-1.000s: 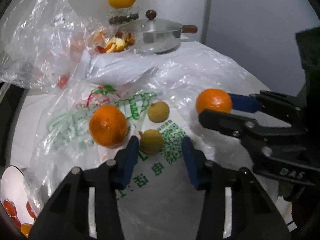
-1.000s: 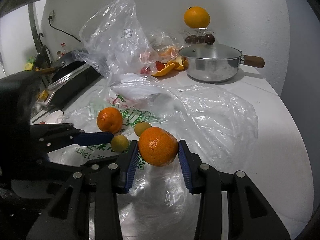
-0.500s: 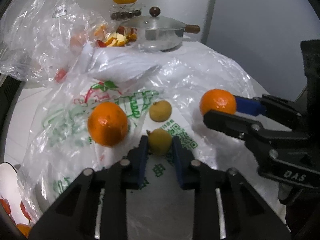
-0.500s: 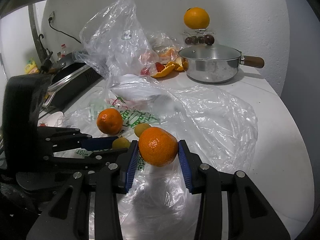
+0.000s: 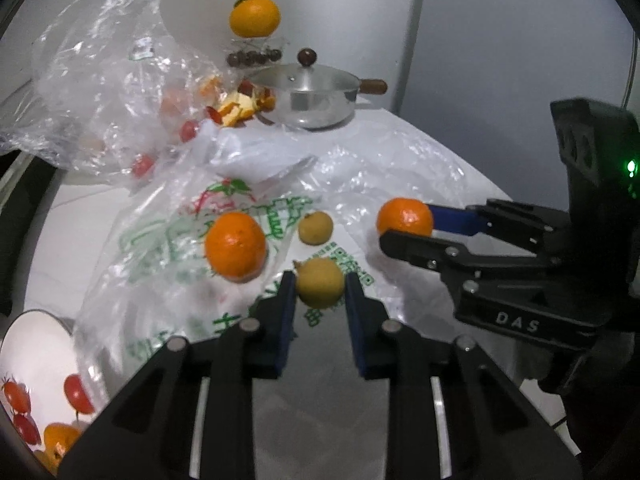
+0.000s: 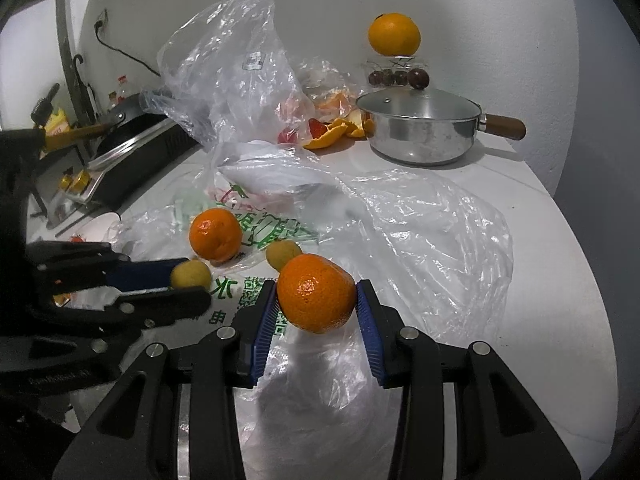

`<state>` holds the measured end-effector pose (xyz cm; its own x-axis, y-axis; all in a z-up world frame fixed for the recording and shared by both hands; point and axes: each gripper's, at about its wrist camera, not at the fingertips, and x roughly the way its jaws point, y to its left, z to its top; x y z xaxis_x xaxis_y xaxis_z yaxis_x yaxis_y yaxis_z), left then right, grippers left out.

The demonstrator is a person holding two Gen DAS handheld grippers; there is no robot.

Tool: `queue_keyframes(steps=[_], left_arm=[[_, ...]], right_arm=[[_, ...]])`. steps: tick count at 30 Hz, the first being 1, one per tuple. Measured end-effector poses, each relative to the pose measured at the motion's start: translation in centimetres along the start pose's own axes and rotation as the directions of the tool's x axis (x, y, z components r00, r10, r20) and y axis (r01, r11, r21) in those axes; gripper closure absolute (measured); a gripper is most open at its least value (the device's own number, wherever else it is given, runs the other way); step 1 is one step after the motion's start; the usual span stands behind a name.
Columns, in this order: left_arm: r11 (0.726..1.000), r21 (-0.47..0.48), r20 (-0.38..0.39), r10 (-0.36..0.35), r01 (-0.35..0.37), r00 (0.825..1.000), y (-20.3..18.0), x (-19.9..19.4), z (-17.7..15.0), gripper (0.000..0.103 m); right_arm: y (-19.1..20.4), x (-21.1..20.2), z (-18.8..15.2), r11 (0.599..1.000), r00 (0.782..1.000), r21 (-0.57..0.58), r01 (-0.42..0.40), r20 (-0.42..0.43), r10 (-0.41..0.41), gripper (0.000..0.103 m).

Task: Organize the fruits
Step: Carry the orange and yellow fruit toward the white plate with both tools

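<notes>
Change: the left gripper (image 5: 320, 292) has closed on the small yellow fruit (image 5: 320, 282) since a second ago.
Right gripper (image 6: 316, 300): pinches a tangerine (image 6: 316, 298).
Loose fruit: another tangerine (image 5: 235, 246) lies on the plastic bag (image 5: 168, 248).

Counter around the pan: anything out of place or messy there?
Yes. Orange peel scraps lie loose on the counter just left of the lidded pan, beside a crumpled clear bag. Behind the pan, a whole orange is perched atop a small clear container, which looks precarious.

A lidded steel saucepan (image 6: 420, 130) stands by the wall, with a black stove (image 6: 136, 148) further left.
</notes>
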<state>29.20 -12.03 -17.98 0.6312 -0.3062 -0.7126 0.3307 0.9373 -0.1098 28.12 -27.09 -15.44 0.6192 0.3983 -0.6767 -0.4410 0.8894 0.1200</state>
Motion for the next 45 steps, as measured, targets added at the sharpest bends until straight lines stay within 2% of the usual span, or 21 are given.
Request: queue_keyframes(steps=[13,29,45], left_arm=[[0.999,-0.052,0.063,-0.009,0.012,0.998,1.9,-4.4,-1.5,0.078],[0.992,-0.122,0.127,0.043,-0.027,0.991,5.2,-9.9,-4.6,0.078],[0.984,-0.169,0.153,0.083,-0.057,0.985,7.8,-12.9,-7.5,0.078]], right_arm=[[4.5,-1.9,0.1,0.998,1.000,-0.060,-0.001,0.002,0.001,0.061],[10.7,-2.9,0.5,0.988,0.999,-0.152,-0.040,0.004,0.041,0.061],[16.1,-2.9,0.4,0.971,0.997,-0.225,-0.080,-0.015,0.078,0.061]])
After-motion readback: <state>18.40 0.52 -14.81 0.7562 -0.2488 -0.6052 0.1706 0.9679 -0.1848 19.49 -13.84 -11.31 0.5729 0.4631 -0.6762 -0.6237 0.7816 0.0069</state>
